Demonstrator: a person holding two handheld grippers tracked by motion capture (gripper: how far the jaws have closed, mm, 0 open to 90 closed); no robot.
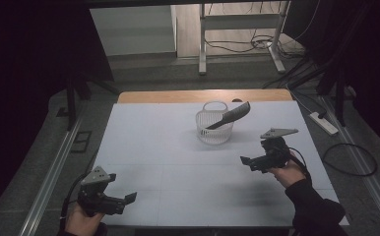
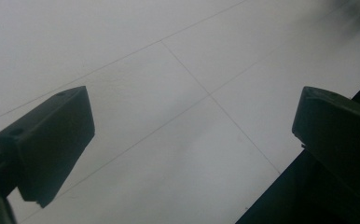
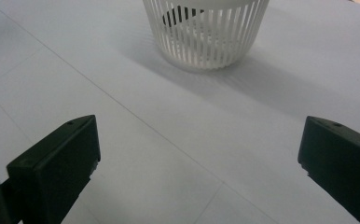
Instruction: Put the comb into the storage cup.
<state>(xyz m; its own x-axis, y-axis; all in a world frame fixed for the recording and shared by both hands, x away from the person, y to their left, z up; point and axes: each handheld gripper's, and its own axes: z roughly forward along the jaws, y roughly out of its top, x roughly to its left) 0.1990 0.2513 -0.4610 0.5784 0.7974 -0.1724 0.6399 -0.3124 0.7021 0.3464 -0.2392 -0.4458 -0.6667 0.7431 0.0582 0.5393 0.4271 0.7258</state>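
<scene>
A dark comb (image 1: 230, 116) stands tilted in the white slatted basket (image 1: 214, 132) at the surface's (image 1: 148, 147) far centre. Right gripper (image 1: 249, 163), jaws spread and empty, sits near the basket's 4 o'clock. Left gripper (image 1: 129, 199), jaws likewise spread, hovers well apart at 7 o'clock.

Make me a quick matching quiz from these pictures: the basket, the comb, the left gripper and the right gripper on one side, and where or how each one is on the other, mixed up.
Things:
1. basket
2. comb
3. left gripper
4. right gripper

Places or states:
A. open, near the table's front left corner
B. white, slatted, standing at mid table
C. open, just right of the basket and nearer the person
D. dark, leaning out over the basket's rim

Pairs: 1-B, 2-D, 3-A, 4-C
</scene>
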